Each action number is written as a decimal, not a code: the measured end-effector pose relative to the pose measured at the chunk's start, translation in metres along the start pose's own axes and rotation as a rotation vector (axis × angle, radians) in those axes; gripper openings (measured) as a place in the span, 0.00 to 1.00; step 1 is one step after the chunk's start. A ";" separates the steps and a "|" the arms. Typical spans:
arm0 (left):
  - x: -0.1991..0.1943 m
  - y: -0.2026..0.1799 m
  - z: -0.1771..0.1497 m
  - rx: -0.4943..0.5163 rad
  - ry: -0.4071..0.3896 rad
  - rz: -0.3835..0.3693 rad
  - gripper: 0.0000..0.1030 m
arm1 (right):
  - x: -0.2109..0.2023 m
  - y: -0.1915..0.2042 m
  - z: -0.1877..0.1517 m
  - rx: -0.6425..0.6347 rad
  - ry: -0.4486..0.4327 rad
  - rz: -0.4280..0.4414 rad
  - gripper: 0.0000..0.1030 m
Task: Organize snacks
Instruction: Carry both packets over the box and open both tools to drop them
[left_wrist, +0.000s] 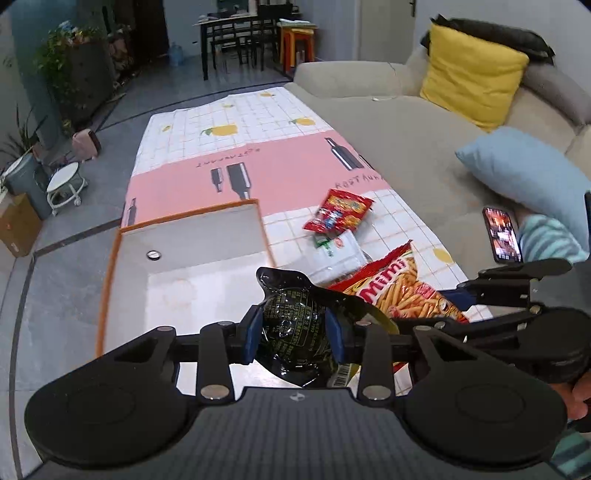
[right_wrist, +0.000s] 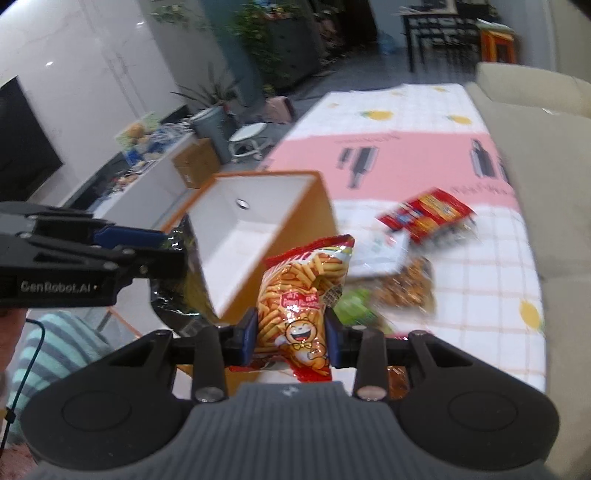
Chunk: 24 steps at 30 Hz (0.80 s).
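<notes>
your left gripper (left_wrist: 294, 338) is clamped on a black bag (left_wrist: 291, 328) with small unreadable print, held up over the near edge of the white box (left_wrist: 207, 236), likely so it can drop straight in. your right gripper (right_wrist: 290, 339) is clamped on a red "mimi" stick-snack bag (right_wrist: 303, 291) with a laughing cartoon, raised just beside the box. more packets, a red one (left_wrist: 338, 214) among them, lie on the surface (left_wrist: 280, 177), whose cloth reads "restaurant". the gripper body says "genrobot.ai".
</notes>
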<state>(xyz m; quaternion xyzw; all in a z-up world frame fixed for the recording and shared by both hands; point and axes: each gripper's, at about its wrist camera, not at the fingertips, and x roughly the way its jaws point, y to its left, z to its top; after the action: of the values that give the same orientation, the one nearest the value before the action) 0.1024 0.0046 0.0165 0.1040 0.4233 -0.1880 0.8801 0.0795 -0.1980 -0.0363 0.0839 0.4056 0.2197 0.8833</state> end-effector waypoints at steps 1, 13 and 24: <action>0.000 0.007 0.001 -0.009 0.003 0.000 0.40 | 0.002 0.006 0.004 -0.013 -0.001 0.010 0.33; 0.050 0.076 -0.022 -0.036 0.156 0.118 0.40 | 0.083 0.072 0.026 -0.218 0.126 0.075 0.33; 0.089 0.088 -0.043 0.116 0.319 0.106 0.40 | 0.147 0.108 0.027 -0.436 0.294 0.066 0.33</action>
<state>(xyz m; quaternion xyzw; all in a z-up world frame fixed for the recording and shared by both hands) 0.1600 0.0775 -0.0778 0.2053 0.5399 -0.1467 0.8030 0.1494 -0.0339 -0.0833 -0.1278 0.4699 0.3404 0.8043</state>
